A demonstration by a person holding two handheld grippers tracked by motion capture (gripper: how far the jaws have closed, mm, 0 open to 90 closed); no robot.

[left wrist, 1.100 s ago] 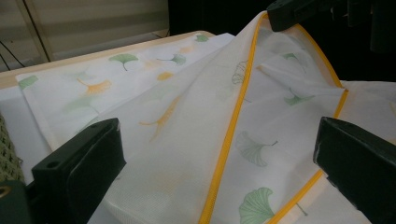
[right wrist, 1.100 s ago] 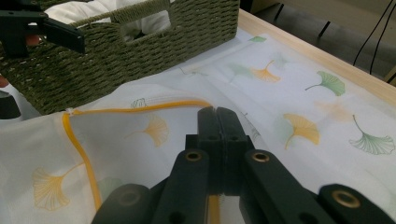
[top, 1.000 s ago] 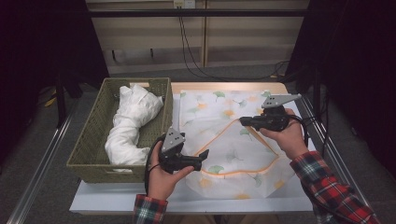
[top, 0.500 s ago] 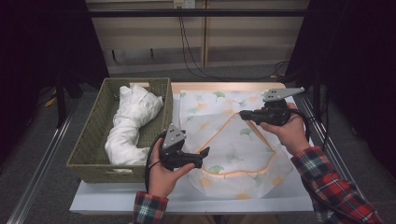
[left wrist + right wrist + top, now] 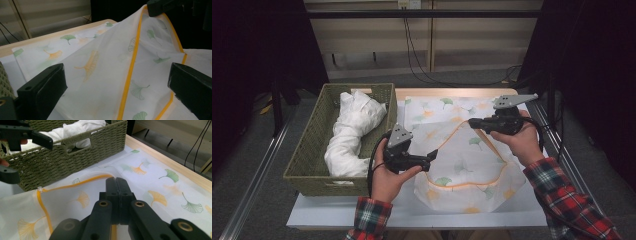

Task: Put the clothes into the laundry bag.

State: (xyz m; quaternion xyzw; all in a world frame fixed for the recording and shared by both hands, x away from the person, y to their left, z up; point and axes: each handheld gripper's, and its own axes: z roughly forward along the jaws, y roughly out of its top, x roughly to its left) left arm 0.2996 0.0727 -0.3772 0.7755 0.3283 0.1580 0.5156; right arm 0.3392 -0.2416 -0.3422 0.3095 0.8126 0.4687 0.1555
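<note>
White gauzy cloth point(image 5: 467, 160) with ginkgo leaves and an orange hem hangs lifted off my tabletop point(image 5: 412, 212). My right gripper point(image 5: 473, 123) is pressed together on that hem, while my left gripper point(image 5: 432, 154) stands spread, cloth draped between its jaws, wicker basket point(image 5: 312, 150) just beside it.

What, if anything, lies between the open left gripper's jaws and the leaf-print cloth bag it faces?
Nothing visible: the left gripper stands open right at the cloth bag, whose orange-trimmed edge the right gripper pinches.
</note>
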